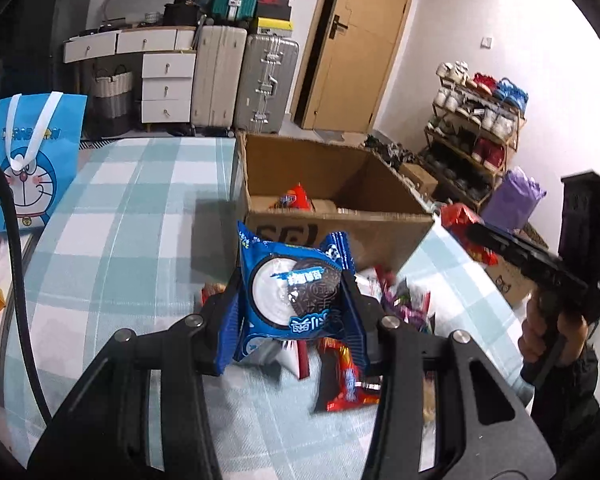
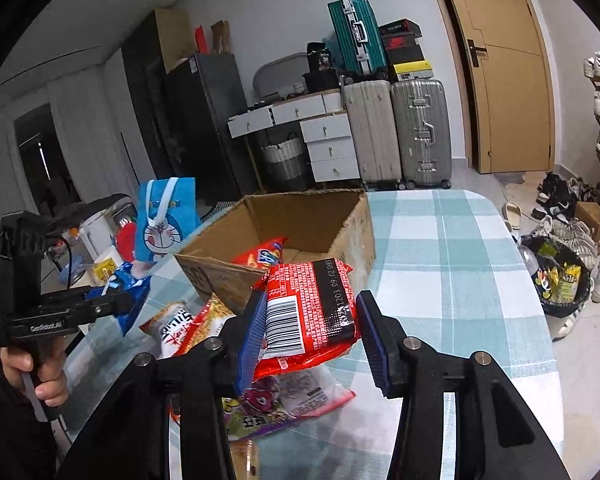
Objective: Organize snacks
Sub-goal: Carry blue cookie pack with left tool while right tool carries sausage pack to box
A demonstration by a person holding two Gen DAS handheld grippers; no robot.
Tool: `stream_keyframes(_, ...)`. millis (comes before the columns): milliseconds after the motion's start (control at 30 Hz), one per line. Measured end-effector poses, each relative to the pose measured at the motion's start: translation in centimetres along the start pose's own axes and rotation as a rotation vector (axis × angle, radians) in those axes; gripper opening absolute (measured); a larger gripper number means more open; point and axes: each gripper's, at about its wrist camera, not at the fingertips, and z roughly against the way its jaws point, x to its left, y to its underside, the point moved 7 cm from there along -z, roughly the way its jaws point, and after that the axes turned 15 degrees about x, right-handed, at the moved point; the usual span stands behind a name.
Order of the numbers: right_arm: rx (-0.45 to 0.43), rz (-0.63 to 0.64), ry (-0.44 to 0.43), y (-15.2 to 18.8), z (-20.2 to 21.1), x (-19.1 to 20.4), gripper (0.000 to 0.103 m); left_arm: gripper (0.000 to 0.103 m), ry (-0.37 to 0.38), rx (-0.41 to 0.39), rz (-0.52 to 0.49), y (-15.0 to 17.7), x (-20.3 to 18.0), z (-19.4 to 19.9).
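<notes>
The left gripper (image 1: 296,300) is clamping a blue cookie pack (image 1: 296,300) at frame centre, above the snack pile (image 1: 400,304) and just below the cardboard box (image 1: 332,184). The right gripper (image 2: 306,328) is pinching a red packet (image 2: 312,308) at mid-frame; its left pad is pressing the packet, the right one is showing a gap. A red bag (image 2: 264,256) is lying inside the box, on the checked tablecloth (image 2: 452,264).
</notes>
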Motion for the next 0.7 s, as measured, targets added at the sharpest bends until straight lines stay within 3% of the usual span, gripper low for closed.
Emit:
stream_keyframes(367, -0.034, 0.046, 0.002, -2.7, 0.7, 2.3, 0.046, 0.041, -0.002, -0.052, 0.02, -4.7, -1.2, 0.0)
stream_keyframes(700, 0.011, 0.043, 0.004, -5.6, -0.3, 3.2, 0.046, 0.041, -0.024, -0.069, -0.021, -9.0, -2.9, -0.2)
